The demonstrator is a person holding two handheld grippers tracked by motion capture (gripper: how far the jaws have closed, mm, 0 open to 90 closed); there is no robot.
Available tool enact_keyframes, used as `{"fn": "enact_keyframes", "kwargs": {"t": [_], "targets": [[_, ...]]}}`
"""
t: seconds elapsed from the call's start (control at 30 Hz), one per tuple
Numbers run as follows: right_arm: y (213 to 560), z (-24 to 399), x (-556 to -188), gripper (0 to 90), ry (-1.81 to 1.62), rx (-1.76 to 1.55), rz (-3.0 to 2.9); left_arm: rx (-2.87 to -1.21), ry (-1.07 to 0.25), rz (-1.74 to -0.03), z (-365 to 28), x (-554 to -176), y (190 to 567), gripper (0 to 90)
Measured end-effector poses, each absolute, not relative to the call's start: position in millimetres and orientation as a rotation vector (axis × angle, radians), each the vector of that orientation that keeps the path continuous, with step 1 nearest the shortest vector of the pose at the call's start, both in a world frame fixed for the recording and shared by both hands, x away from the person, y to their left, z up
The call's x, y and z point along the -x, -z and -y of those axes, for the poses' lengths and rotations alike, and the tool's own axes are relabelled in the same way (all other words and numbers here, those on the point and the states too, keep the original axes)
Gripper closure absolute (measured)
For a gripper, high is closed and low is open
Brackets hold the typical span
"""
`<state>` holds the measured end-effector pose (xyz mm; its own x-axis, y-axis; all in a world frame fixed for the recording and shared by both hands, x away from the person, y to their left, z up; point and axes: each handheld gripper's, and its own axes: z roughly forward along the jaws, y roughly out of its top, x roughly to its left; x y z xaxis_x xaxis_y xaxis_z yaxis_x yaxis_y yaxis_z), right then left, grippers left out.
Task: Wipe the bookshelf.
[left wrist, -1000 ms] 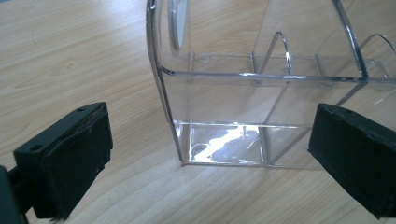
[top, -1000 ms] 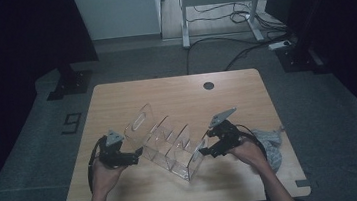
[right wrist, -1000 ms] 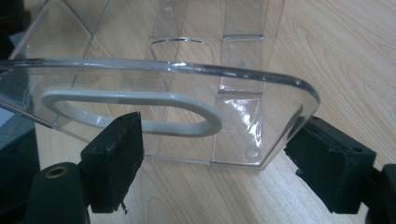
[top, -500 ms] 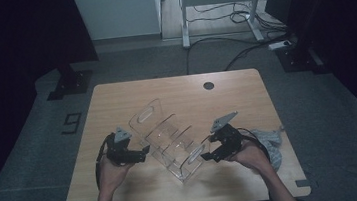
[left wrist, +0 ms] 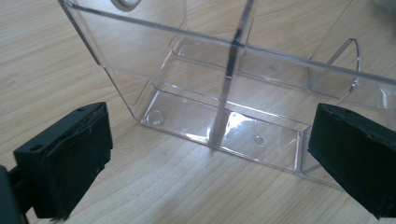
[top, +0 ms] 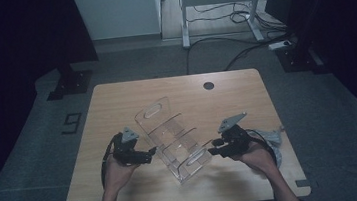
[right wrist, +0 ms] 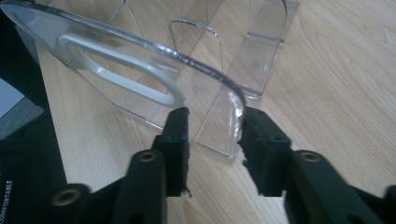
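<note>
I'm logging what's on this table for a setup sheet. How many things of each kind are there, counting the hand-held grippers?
Clear plastic rack: 1
Hand-held grippers, left and right: 2
Grey cloth at the table's right edge: 1
Total: 4

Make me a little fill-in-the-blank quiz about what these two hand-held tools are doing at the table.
1. The clear plastic divided rack rests on a ____ table.
2. The left gripper has its fingers wide ____.
3. The right gripper has its fingers on either side of the rack's end panel with the ____ cut-out.

Missing words: wooden; open; oval
</note>
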<state>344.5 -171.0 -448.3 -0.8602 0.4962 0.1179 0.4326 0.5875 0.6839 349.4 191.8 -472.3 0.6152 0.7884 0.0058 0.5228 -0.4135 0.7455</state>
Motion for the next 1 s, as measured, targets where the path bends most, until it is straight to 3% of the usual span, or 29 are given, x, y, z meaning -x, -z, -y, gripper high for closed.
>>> {"fn": "enact_keyframes", "kwargs": {"t": [0.47,1.0], "targets": [[453,160,-334,76.9,-1.132,-0.764,-2.742,-2.129,-0.455,-1.015,-187,-349,474,0.0],[454,143,-323,84.3,-1.108,-0.716,-2.770,-2.130,-0.456,-1.025,-192,-349,473,2.2]]}}
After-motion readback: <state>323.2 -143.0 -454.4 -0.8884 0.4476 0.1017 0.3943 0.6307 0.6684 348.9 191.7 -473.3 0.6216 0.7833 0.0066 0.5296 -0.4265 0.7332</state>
